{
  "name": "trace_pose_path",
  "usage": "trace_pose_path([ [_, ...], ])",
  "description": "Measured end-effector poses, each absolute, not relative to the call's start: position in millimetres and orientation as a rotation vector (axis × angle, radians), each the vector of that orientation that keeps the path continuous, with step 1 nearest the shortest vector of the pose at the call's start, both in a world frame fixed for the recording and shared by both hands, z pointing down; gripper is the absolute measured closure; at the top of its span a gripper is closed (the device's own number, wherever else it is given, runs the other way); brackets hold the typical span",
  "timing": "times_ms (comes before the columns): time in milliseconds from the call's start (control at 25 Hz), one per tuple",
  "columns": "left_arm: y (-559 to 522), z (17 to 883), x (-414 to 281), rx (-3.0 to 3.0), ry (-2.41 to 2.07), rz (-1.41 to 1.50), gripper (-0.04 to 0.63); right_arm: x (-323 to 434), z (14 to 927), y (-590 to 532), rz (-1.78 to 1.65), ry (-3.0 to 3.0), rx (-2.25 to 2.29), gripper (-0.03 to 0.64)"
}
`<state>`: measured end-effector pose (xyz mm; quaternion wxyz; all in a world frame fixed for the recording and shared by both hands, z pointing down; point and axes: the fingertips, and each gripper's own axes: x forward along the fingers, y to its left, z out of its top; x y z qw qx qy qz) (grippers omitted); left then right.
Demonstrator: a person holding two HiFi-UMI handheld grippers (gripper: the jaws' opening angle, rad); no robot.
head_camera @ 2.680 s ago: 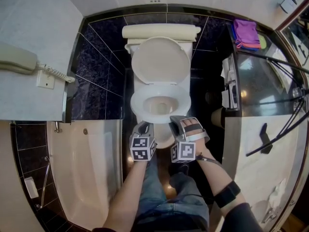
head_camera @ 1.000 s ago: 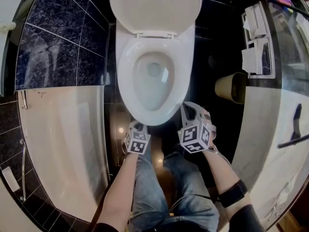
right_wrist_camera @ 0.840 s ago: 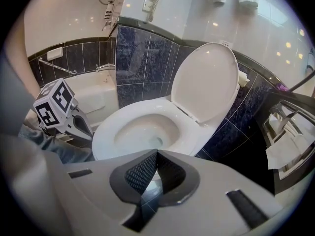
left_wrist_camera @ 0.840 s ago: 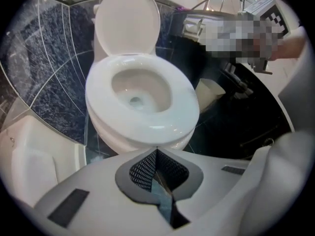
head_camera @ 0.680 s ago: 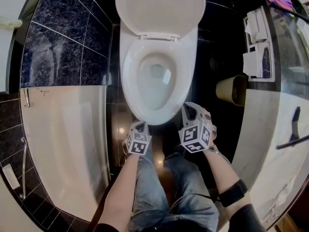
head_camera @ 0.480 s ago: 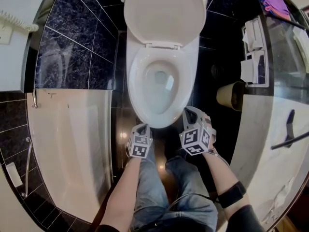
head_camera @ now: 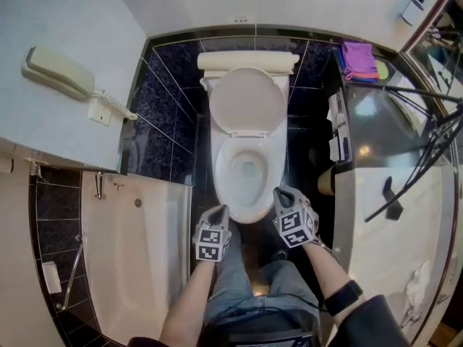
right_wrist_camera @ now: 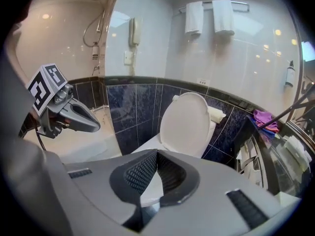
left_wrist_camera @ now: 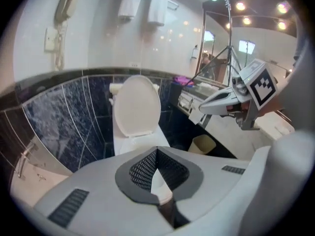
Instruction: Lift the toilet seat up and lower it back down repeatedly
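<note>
Seat: the toilet seat (head_camera: 224,183) is judged to lie flat on the bowl, just beyond both grippers. The lid (head_camera: 247,101) is stood upright against the tank (head_camera: 248,61).
Left gripper: the left gripper (head_camera: 220,210) is held near the bowl's front left, its jaws brought together with nothing between them.
Right gripper: the right gripper (head_camera: 279,192) is held at the front right, likewise closed and empty.
Why so held: both are held clear of the rim and pointed down toward the bowl, so a reach for the seat's near edge is judged to come next.
Head view only: the bathtub (head_camera: 134,259) at left and the bin (head_camera: 325,183) at right are laid out from above.
Gripper views only: the towels (right_wrist_camera: 212,16) on the far wall are shown, and each gripper is seen from the other's side.
</note>
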<state>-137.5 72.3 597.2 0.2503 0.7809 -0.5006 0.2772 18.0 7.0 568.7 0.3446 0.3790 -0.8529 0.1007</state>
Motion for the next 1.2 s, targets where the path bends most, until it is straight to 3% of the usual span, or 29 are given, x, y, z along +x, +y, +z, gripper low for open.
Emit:
trace_pose_path([
  [240, 53, 453, -156, 2.231, -1.482, 0.645, 0.595, 28, 447, 11, 0.312, -2.320, 1.123, 0.597],
  [560, 46, 349, -160, 2.333, -1.558, 0.520, 0.595, 58, 360, 19, 0.331, -2.388, 1.271, 0.597],
  [1200, 67, 314, -166, 2.339, -1.637, 0.437, 0.595, 87, 347, 45, 0.343, -2.375, 1.297, 0.597],
])
